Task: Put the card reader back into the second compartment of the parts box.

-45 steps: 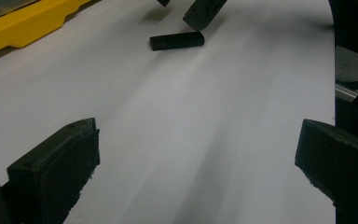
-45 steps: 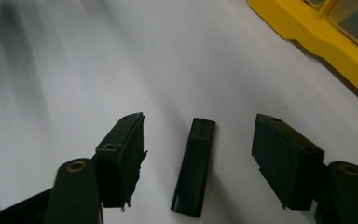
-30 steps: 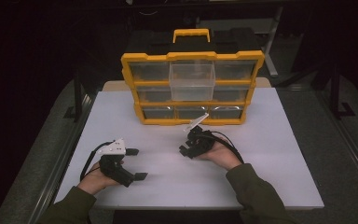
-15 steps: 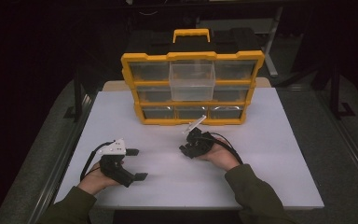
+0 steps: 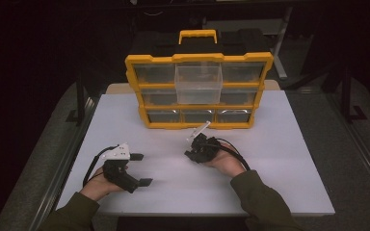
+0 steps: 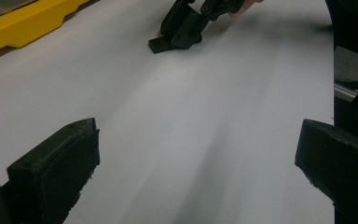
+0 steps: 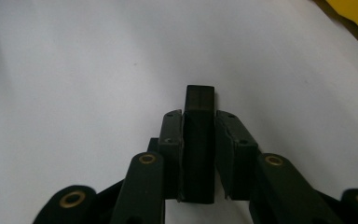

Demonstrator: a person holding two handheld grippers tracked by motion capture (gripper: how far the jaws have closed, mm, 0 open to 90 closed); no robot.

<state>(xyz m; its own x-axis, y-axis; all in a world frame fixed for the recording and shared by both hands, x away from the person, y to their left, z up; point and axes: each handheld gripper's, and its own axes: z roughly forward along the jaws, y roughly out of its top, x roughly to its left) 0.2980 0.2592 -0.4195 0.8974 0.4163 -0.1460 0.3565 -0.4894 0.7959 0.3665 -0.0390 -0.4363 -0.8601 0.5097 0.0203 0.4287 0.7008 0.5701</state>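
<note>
My left gripper [image 5: 141, 169] rests on the white table [image 5: 279, 144] at the front left. It is open, its jaws far apart over bare tabletop [image 6: 200, 154]. My right gripper [image 5: 189, 154] lies low on the table at mid-front, held by a hand in an olive sleeve. Its jaws have just been closing and now stand shut with nothing between them [image 7: 199, 100]. From the left gripper view, the right gripper [image 6: 161, 45] touches the table with its tip. A yellow drawer organizer [image 5: 198, 91] stands behind both, with one clear drawer [image 5: 198, 84] pulled partly out at top centre.
The organizer has a yellow carry handle [image 5: 197, 36] and several clear drawers. A metal rail [image 5: 72, 159] runs along the table's left edge. White tabletop stretches to the right of the right hand. Dark surroundings lie beyond the table.
The right gripper's jaws have drawn together. Both hands stay where they were, and the left gripper remains open.
</note>
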